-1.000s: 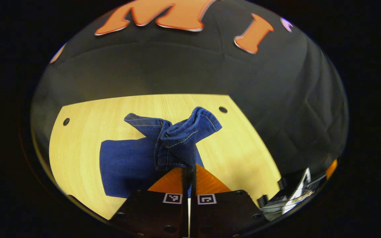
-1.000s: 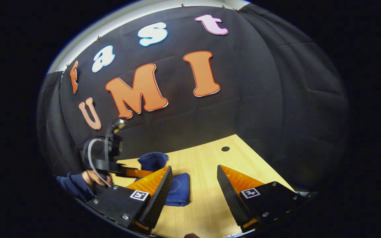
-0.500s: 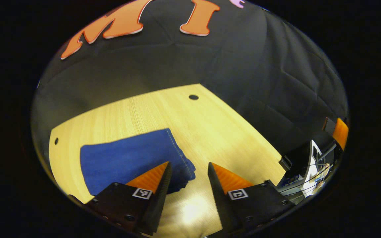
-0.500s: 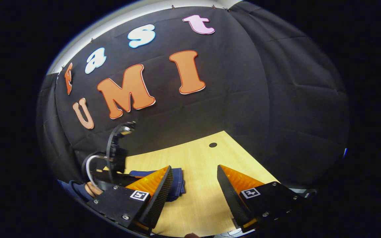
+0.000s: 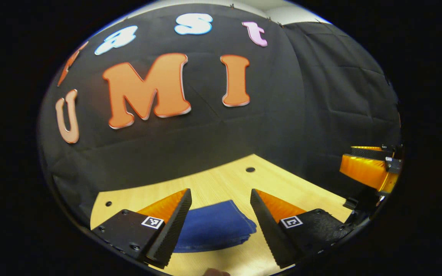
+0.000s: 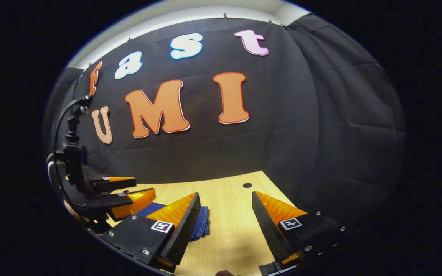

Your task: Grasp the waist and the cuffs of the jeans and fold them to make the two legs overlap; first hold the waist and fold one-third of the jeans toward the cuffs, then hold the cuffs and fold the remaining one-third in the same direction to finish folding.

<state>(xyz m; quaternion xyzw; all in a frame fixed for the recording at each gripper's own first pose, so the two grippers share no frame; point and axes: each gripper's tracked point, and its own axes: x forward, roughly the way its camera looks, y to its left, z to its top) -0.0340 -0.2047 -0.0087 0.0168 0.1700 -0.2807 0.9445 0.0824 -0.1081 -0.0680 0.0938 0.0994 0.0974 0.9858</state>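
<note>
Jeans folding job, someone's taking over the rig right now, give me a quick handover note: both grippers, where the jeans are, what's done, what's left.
Left gripper: open, holding nothing, raised above the table, with the jeans below and between its fingers.
Right gripper: open, holding nothing, above bare table to the side of the jeans.
Jeans: lying on the wooden table as a compact folded bundle; in the right gripper view their stacked edges show beside that gripper's left finger.
Done: the folds look complete; neither gripper touches the cloth.
Left: probably nothing but a check that the layers sit square; part of the bundle is hidden behind the fingers.
</note>
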